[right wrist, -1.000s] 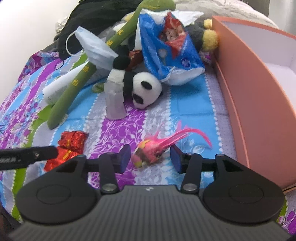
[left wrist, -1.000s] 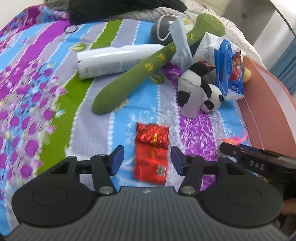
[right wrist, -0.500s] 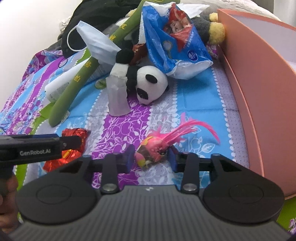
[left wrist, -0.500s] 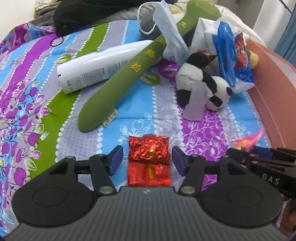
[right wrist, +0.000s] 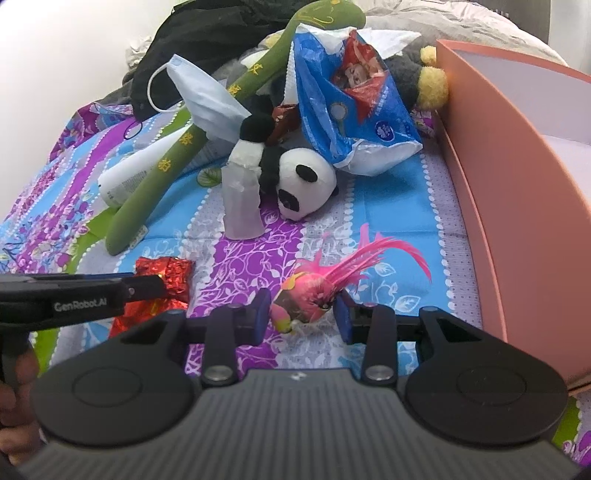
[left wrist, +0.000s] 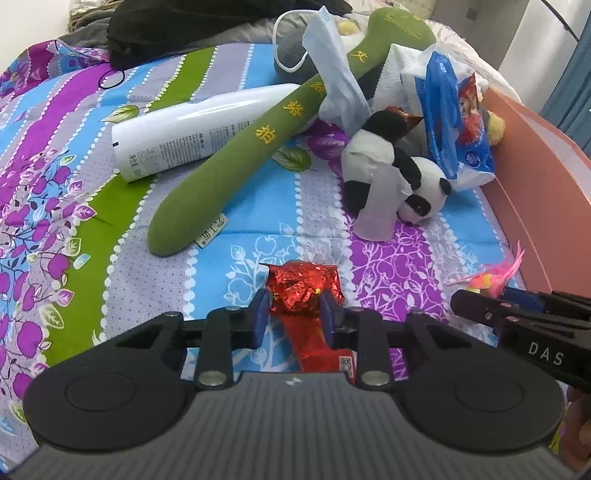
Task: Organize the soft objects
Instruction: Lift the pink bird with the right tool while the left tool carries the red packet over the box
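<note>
Salmon-coloured box with tall walls and a pale inside stands on the right edge of the bed; only a bare part of its interior shows in the right wrist view, and whether anything lies deeper in it cannot be told. A blue plastic bag with a red printed picture lies slumped just beside the box, white paper sticking out of its mouth. The left gripper has its blue pads pressed against both sides of a crumpled red foil packet that lies on the bedspread. The right gripper is narrowed around a pink feathered bird toy, the pads at or very near its body, its tail feathers fanning toward the box. Behind them a panda plush lies on its side with a frosted translucent cup against it. A long green plush stick with yellow characters crosses over a white tube, and a pale blue face mask drapes over the stick. A grey plush with yellow paws sits at the box's far corner. All of it rests on a striped floral bedspread in purple, blue, green and grey, with dark clothing heaped at the far end beside a plain pale wall.
</note>
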A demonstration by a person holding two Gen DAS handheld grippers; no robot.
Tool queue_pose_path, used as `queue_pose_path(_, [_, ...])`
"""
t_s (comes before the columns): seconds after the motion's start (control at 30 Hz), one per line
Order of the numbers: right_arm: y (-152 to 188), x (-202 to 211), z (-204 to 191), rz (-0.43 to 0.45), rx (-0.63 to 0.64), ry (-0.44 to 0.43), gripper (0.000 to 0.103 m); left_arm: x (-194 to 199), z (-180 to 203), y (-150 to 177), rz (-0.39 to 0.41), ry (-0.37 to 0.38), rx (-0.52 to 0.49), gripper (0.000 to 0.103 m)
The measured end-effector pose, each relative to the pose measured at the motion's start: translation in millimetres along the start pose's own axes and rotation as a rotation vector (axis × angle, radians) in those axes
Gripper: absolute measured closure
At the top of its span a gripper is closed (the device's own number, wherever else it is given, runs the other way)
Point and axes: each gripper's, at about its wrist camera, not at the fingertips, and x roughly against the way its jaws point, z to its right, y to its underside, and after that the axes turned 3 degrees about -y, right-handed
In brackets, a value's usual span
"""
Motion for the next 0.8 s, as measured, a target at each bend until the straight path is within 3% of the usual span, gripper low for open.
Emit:
queue_pose_path(0.27, [3.2, 19.7, -0.3, 0.019, -0.002, 0.018, 0.063, 22.2, 6.0, 5.8, 0.011, 0.037, 0.014, 0.078])
queue_pose_path(0.3, [3.6, 22.5, 0.0, 0.023, -0.001, 0.02, 0.063, 26.2, 7.5, 7.1, 0.014, 0.043, 0.012, 0.086])
queue_pose_path(0.8, [-11.6, 92.3, -7.4, 0.137, 0.022, 0.015, 0.063, 108.5, 35.5, -11.1, 0.121, 0.122, -0.014, 0.085])
